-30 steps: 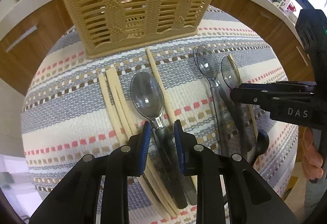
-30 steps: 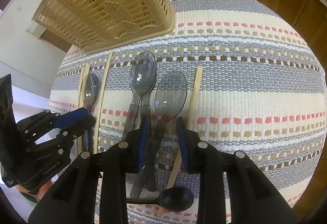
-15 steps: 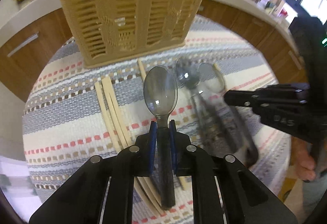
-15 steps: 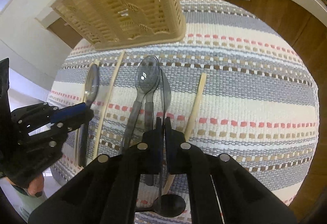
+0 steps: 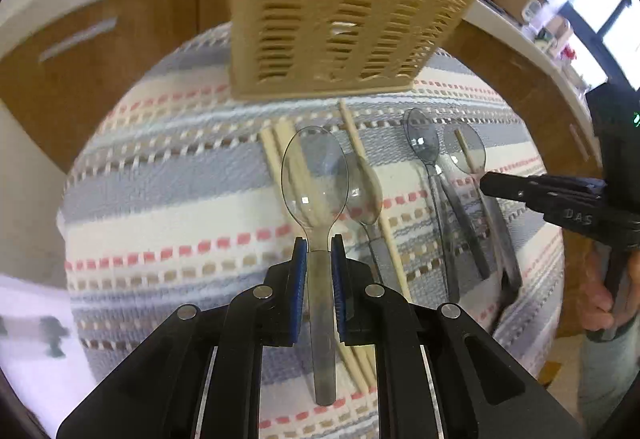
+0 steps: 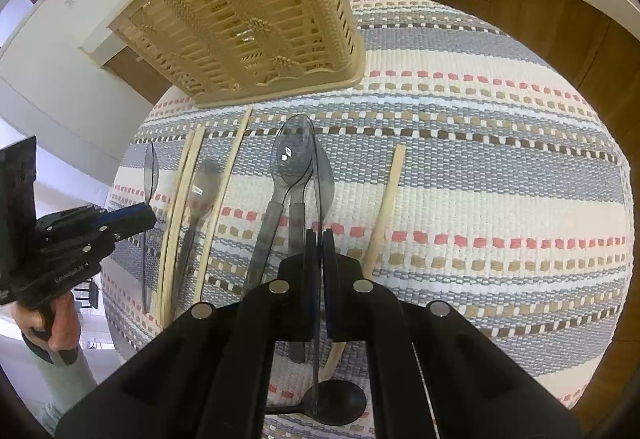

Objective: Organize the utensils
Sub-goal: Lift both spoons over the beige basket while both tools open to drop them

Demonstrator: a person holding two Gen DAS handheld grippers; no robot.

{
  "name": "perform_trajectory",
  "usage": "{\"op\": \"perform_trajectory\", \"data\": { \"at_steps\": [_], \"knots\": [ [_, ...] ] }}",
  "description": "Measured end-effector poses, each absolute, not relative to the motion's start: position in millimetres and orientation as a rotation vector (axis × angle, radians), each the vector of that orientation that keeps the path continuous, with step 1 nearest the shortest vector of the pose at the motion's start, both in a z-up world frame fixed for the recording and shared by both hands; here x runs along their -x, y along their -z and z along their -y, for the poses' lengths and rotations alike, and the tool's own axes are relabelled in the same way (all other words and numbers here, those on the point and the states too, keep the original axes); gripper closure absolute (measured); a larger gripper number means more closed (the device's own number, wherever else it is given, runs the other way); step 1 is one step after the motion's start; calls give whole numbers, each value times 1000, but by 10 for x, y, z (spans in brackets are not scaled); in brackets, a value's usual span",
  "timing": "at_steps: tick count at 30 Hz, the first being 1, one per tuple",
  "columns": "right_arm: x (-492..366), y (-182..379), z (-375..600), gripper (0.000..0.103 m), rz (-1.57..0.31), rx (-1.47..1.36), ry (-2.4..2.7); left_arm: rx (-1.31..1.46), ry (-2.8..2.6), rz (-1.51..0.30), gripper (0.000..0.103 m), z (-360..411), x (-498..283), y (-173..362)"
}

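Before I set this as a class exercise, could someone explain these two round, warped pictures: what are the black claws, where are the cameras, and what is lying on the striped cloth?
No robot here: a person holds a black two-finger gripper in each hand, each carrying a wide-angle camera looking along its fingers. One picture comes from the left gripper, shut on a clear plastic spoon. The other comes from the right gripper, shut on a smoky grey plastic spoon turned edge-on. Each gripper also shows at the edge of the other's view. On the striped woven cloth lie pale wooden chopsticks, more transparent spoons and a small black spoon. Behind them stands a beige slatted plastic basket.
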State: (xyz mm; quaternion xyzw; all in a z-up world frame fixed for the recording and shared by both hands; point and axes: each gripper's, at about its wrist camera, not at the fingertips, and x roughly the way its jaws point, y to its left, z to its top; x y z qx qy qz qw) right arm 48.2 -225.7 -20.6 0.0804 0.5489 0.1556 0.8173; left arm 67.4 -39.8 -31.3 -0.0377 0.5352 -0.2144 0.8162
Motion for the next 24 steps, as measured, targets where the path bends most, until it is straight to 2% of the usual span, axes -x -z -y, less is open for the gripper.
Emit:
{"op": "perform_trajectory", "data": {
  "at_steps": [9, 24],
  "knots": [
    [-503, 232, 2162, 101, -1154, -217, -401, 85, 367, -1100, 93, 70, -636, 235],
    [-145, -627, 2398, 101, -749, -232, -594, 129, 458, -781, 93, 168, -384, -665]
  ]
}}
